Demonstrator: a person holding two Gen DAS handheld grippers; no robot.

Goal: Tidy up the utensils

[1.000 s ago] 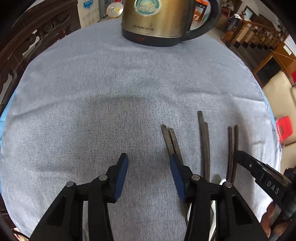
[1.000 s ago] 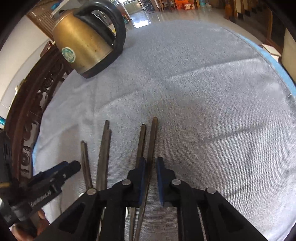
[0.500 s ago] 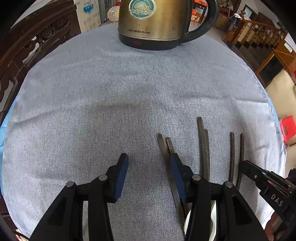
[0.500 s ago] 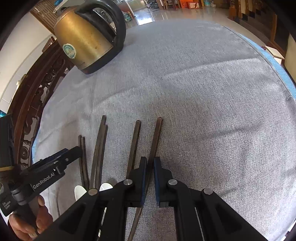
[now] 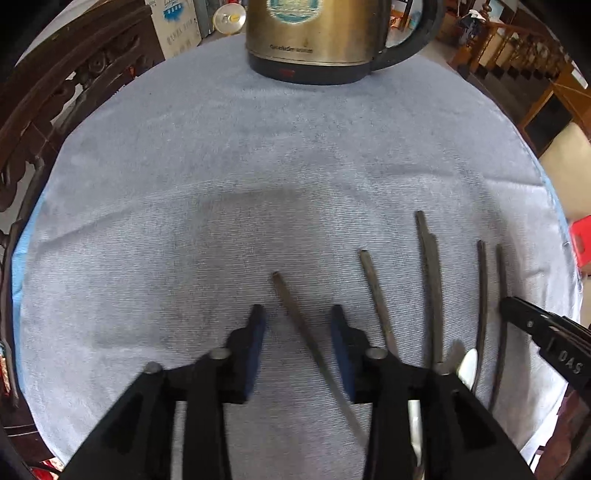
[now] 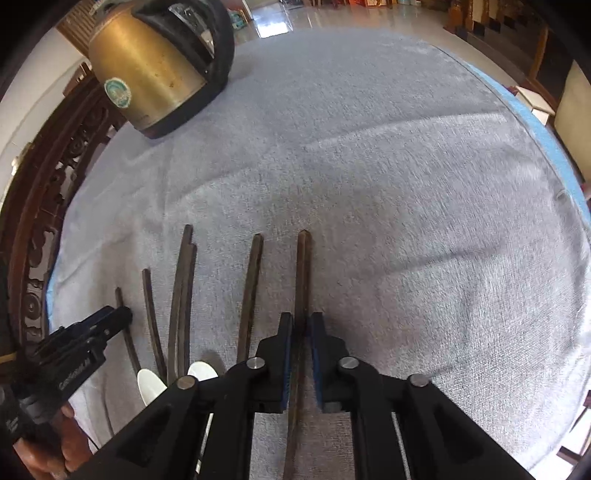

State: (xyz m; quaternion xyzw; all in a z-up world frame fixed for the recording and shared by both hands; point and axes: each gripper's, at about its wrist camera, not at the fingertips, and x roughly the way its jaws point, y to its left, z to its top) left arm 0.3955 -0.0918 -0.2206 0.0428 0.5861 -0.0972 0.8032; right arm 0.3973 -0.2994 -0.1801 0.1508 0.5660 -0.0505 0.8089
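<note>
Several dark wooden chopsticks lie side by side on the grey cloth (image 5: pixel 258 177). In the left wrist view my left gripper (image 5: pixel 297 323) is open, its pads on either side of one slanted chopstick (image 5: pixel 299 325) without touching it. Another chopstick (image 5: pixel 376 295) lies just right of it. In the right wrist view my right gripper (image 6: pixel 300 328) is shut on the rightmost chopstick (image 6: pixel 303 273), which points away from me. Its neighbour (image 6: pixel 251 291) lies to the left. The left gripper shows there at the left edge (image 6: pixel 92 332).
A brass electric kettle (image 5: pixel 317 33) stands at the far edge of the round table; it also shows in the right wrist view (image 6: pixel 155 66). White spoon bowls (image 6: pixel 151 386) lie near the chopsticks' near ends. A carved wooden chair back (image 6: pixel 33 236) borders the left.
The left gripper has shifted right so one chopstick now lies between its open pads. The right gripper has pulled its chopstick away from its neighbour, widening the gap.
</note>
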